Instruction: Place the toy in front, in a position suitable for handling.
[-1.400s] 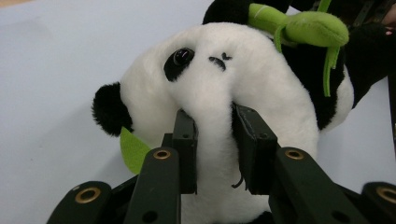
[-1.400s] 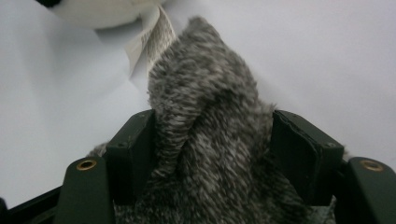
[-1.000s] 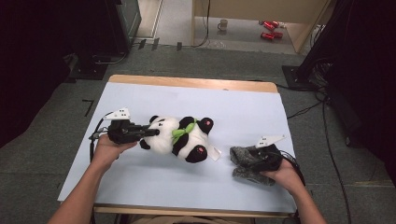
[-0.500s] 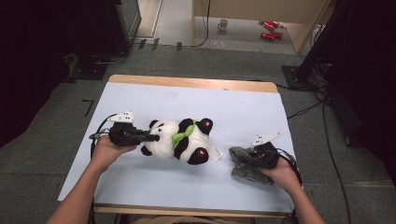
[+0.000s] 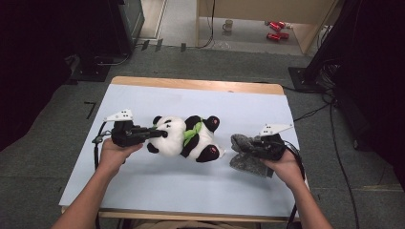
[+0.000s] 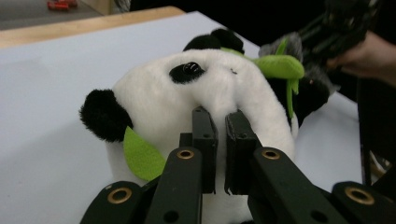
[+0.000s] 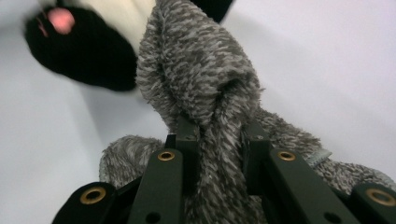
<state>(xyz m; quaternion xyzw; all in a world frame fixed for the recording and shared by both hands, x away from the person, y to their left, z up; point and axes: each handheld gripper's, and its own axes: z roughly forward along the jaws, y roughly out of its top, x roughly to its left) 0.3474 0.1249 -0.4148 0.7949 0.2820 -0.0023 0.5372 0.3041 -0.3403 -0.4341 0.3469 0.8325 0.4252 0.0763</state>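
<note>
We have the left tool [image 5: 160, 134] pinched shut on the white plush of the toy panda [image 5: 188, 138], and the left gripper view shows a fold of fur squeezed in the narrow slit between its two black jaws, near the panda's head. The jaws have just been closing, with that fur between them. We read this grip as an anchor: it keeps the panda from sliding while the other hand works. The panda lies on its side in the middle of the pale blue worktop [image 5: 143, 191], head toward our left hand [image 5: 114, 153] and feet toward the right, with a green leaf [image 6: 280, 66] at its neck.

Our right tool [image 7: 215, 133] is clamped on a grey fuzzy cloth [image 5: 244, 151], a bunched fold of it standing up between the jaws in the right gripper view. It grips near the cloth's top, so the rest hangs down to the worktop just beside the panda's black foot [image 7: 74, 44] with its pink pad. Gripping at a gathered fold looks sensible to us, since soft fabric would slip from a flat edge hold. What the cloth is, a small garment, a sock or a blanket, we cannot tell from here.

We judge the next step to be bringing the cloth over the panda.
</note>
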